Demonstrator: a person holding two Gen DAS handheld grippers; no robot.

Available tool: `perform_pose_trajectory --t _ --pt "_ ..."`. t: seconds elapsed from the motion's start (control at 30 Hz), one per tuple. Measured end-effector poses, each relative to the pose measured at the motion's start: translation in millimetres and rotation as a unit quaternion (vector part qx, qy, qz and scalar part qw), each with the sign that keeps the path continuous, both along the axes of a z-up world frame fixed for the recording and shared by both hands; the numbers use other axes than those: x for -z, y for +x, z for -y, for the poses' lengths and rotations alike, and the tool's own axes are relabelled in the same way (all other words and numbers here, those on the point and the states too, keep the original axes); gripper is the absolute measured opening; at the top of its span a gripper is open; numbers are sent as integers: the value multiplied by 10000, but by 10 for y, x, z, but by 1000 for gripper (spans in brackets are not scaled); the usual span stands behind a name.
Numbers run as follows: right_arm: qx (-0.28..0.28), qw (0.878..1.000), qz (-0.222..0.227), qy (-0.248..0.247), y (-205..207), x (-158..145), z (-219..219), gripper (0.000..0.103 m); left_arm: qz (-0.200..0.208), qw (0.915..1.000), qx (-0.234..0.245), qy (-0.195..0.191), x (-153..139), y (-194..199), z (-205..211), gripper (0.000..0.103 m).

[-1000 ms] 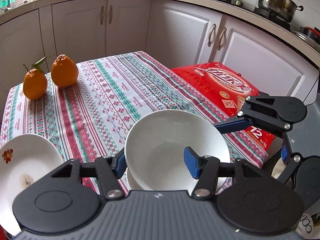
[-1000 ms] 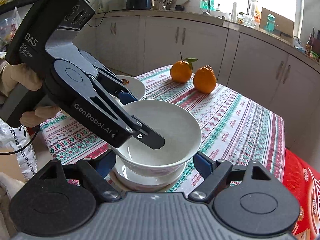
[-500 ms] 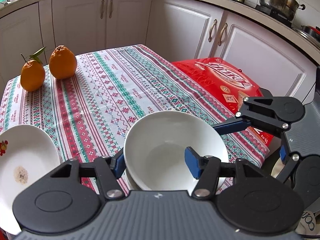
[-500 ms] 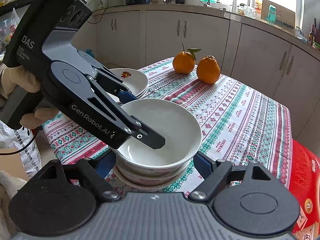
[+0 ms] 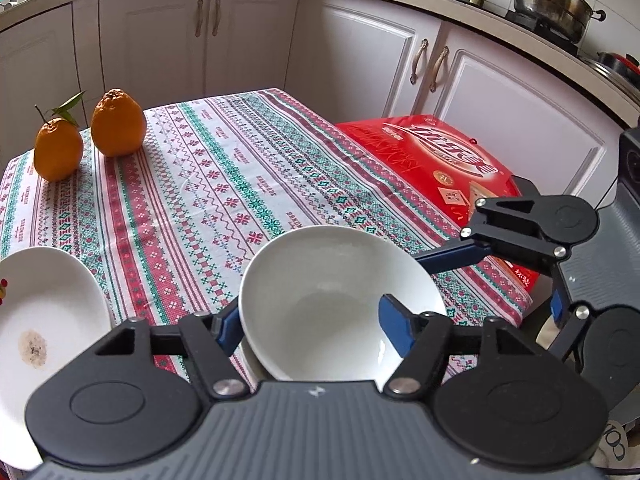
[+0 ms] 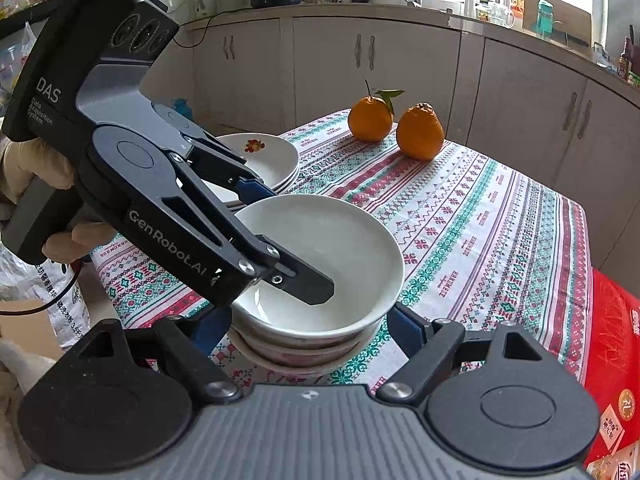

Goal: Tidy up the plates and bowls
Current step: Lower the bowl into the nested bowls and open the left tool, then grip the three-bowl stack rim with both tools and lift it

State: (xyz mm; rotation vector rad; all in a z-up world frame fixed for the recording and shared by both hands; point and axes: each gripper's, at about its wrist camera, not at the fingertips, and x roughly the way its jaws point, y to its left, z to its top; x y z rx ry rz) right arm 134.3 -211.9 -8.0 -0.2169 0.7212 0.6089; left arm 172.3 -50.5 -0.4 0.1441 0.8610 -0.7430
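Right wrist view: white bowl (image 6: 320,264) sits on top of a nested bowl stack (image 6: 296,354) at the near edge of the table (image 6: 500,240). The left gripper (image 6: 288,236) has one finger inside the bowl and one outside its far-left wall, pinching the rim. The right gripper (image 6: 308,328) is spread wide, one blue pad on either side of the stack; contact cannot be told.

Left wrist view: same bowl (image 5: 340,308), rim between the left gripper's (image 5: 316,324) pads, the right one pressed to the inner wall.

Progress (judgement): bowls look gathered into one pile, and the plates (image 6: 260,164) form their own pile just beyond it, far-left. The top bowl looks seated or nearly so; release remains. No loose dishes show elsewhere on the cloth, so the task seems close to its end.

Materials:
- Bowls: glazed white ceramic, smooth, glossy, round with flared rim; lower ones carry a reddish pattern outside.
- Top plate (image 5: 44,328): shallow, white, small red motif near the rim, brownish speckled patch at centre.
- Tablecloth: red-green-white banded pattern, matte.
- Two oranges (image 6: 396,126) at the far end, pebbled skin, one with stem and leaf.
- Red printed box (image 5: 444,168) right of the table, glossy.
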Motion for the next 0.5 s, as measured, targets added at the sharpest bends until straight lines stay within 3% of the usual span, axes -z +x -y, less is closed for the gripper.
perform_pose_trajectory --t 0.07,0.1,0.17,0.37,0.5 --pt "-18 10000 -27 -53 -2 11 -12 92 13 10000 2 -2 -11 -2 -16 71" --pt "-16 9999 33 -135 -18 20 -25 97 57 10000 -27 32 -24 -7 -23 79" --pt "-46 9996 183 -197 -66 3 -29 102 217 9997 -100 84 -60 -24 -52 86" --pt "-38 9995 272 -122 -108 -61 -13 102 377 9990 -88 -227 -214 -5 -161 86" --pt "56 9995 283 -103 -131 -67 12 102 389 9979 212 -476 -275 -66 -102 86"
